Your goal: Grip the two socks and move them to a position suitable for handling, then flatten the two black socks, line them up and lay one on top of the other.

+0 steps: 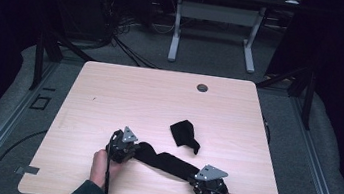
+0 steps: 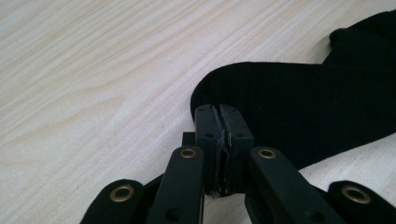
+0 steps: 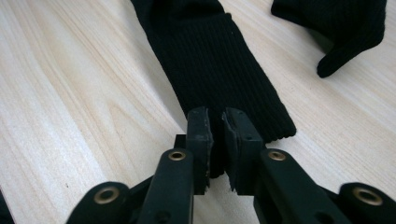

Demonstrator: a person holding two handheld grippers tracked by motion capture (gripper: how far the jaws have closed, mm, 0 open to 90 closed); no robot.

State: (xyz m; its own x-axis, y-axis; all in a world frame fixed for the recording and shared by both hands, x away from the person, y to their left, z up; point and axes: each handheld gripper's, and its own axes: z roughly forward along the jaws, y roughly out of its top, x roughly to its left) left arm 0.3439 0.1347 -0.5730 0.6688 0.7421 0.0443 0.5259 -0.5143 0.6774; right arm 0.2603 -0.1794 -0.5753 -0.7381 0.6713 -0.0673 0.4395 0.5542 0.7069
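gripping a black sock at both ends: where the hold may fail

stretching between the two grippers, a long black sock (image 1: 167, 161) is lying on the wooden table (image 1: 124, 96) near its front edge. the left gripper (image 2: 223, 148) is clenching the rounded toe end, its jaws pressed together with only a thin edge of fabric between them. the right gripper (image 3: 219, 149) is grasping the ribbed cuff end, pinching it near the middle of the hem. a second black sock (image 1: 184, 134) is lying crumpled just beyond the first, apart from it. judging the risks: both holds are sitting close to the fabric's edge, so any pull outward is likely to slide the knit out of the jaws, the toe end first. lifting unevenly is likely to let the middle sag and drag across the second sock, shifting it. the stretchy rib is also likely to give under tension, loosening the cuff grip.
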